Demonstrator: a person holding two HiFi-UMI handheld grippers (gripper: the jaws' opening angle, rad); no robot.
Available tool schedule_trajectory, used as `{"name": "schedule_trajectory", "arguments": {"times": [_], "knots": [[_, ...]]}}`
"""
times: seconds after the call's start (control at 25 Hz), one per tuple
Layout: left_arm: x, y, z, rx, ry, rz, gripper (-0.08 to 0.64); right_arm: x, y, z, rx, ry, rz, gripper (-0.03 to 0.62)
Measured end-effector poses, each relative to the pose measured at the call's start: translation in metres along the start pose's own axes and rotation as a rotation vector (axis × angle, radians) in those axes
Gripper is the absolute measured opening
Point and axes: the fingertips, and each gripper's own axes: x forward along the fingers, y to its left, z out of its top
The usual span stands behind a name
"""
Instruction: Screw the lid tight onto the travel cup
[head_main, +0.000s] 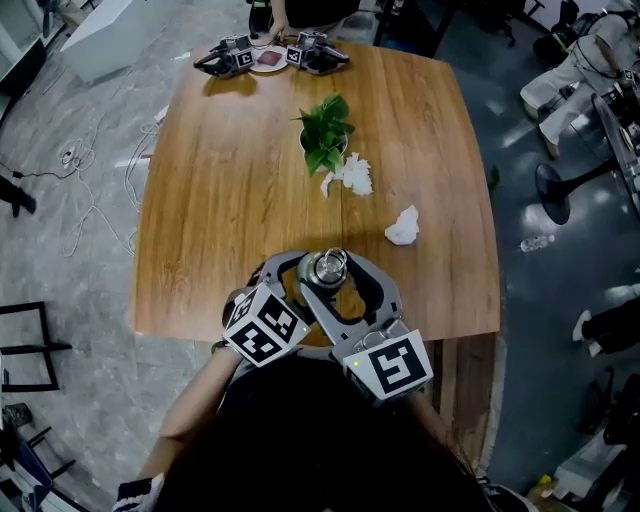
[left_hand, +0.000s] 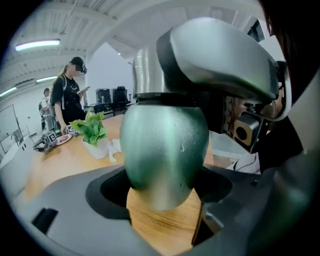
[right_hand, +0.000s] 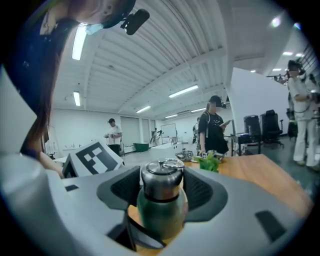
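Note:
The travel cup has a green body (left_hand: 162, 150) and a steel lid (head_main: 326, 267) with a ring on top. It stands near the front edge of the wooden table (head_main: 230, 200). My left gripper (head_main: 300, 274) comes in from the left, shut on the green body, which fills the gap between its jaws (left_hand: 165, 200). From the right, my right gripper (head_main: 342, 286) is closed wide on the steel lid (right_hand: 161, 181), with a dark pad against each side of it. Its grey jaw wraps the lid (left_hand: 150, 70) in the left gripper view. The green body (right_hand: 160, 214) shows below the lid.
A small potted plant (head_main: 325, 135) stands mid-table with white paper (head_main: 352, 176) beside it. A crumpled tissue (head_main: 403, 228) lies to the right. Another pair of grippers (head_main: 272, 55) and a small plate lie at the far edge, where a person (left_hand: 70, 95) stands.

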Motion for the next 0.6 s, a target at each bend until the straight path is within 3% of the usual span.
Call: {"name": "schedule_trajectory", "arguments": {"times": [0.12, 0.2, 0.28, 0.4, 0.6], "knots": [[-0.002, -0.007, -0.001, 0.006, -0.025, -0.08, 0.387, -0.002, 0.007, 0.0, 0.048, 0.029, 0.12, 0.293], [-0.006, -0.014, -0.003, 0.052, -0.036, -0.166, 0.387, -0.006, 0.01, -0.002, 0.033, 0.05, 0.201, 0.293], [-0.009, -0.019, -0.007, 0.093, -0.026, -0.218, 0.387, -0.008, 0.009, -0.006, -0.001, 0.07, 0.227, 0.293], [-0.006, -0.017, -0.009, 0.091, -0.008, -0.198, 0.387, -0.007, 0.006, -0.006, -0.054, 0.058, 0.191, 0.29], [0.003, -0.007, -0.004, -0.022, -0.016, -0.054, 0.387, 0.001, 0.0, -0.007, -0.121, 0.041, 0.006, 0.287]]}}
